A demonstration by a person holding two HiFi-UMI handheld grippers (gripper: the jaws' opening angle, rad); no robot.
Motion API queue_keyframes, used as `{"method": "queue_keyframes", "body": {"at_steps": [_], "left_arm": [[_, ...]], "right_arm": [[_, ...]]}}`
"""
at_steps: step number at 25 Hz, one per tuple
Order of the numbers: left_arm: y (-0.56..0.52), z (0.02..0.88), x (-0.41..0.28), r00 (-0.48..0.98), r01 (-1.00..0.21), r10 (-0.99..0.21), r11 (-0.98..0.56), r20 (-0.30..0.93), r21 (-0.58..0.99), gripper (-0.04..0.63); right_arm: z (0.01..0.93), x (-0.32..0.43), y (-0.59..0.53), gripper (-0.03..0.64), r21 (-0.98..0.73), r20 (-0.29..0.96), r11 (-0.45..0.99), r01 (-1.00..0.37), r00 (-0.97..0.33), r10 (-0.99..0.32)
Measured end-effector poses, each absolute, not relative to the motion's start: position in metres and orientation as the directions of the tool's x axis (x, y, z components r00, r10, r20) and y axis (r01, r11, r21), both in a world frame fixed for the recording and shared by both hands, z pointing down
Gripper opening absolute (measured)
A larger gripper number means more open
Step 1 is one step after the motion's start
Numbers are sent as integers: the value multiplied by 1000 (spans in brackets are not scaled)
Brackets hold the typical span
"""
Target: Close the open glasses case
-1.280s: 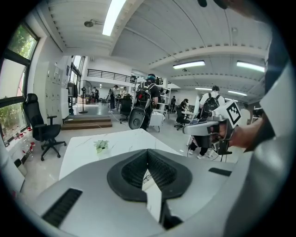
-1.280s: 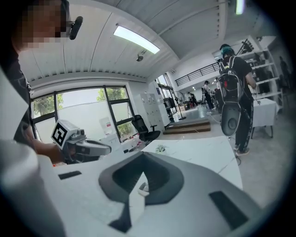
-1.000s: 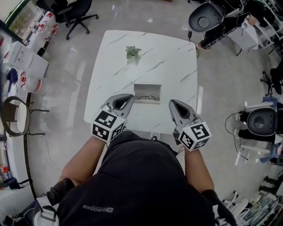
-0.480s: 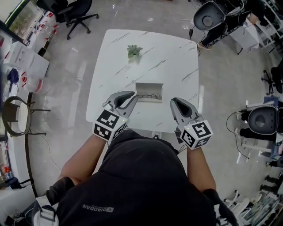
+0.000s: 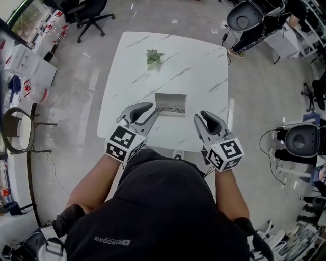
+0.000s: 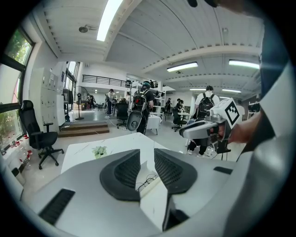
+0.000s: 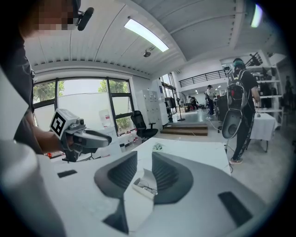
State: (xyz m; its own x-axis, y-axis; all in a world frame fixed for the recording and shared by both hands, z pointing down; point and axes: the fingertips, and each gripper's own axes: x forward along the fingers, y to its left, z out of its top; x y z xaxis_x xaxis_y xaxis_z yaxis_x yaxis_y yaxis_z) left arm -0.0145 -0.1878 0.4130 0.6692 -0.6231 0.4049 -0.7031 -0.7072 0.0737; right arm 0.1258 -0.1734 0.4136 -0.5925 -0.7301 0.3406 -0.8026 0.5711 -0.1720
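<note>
Looks like a big open-plan office or lab: swivel chairs (image 5: 86, 12) on a glossy floor (image 5: 254, 92) well past the fingers (image 5: 138, 109), strip lights (image 6: 108, 17) overhead, and people (image 6: 143, 99) with backpacks further beyond.

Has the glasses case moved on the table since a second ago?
No. The glasses case keeps its spot against the plant and the near edge of the table; only the head camera shifted slightly.

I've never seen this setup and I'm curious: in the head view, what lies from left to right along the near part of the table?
left tool (jaws just opening, empty) → open glasses case → right tool
</note>
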Motion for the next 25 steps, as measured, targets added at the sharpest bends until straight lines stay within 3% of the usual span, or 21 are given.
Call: {"method": "queue_keyframes", "body": {"at_steps": [12, 25], "left_arm": [[-188, 422, -24, 639, -731, -649, -679, 412, 65, 110], [-192, 481, -30, 594, -732, -610, -680, 524, 38, 107]], "right_arm": [[411, 132, -179, 87, -141, 321, 578, -804, -590, -741], [430, 132, -195, 87, -85, 366, 587, -805, -573, -733]]}}
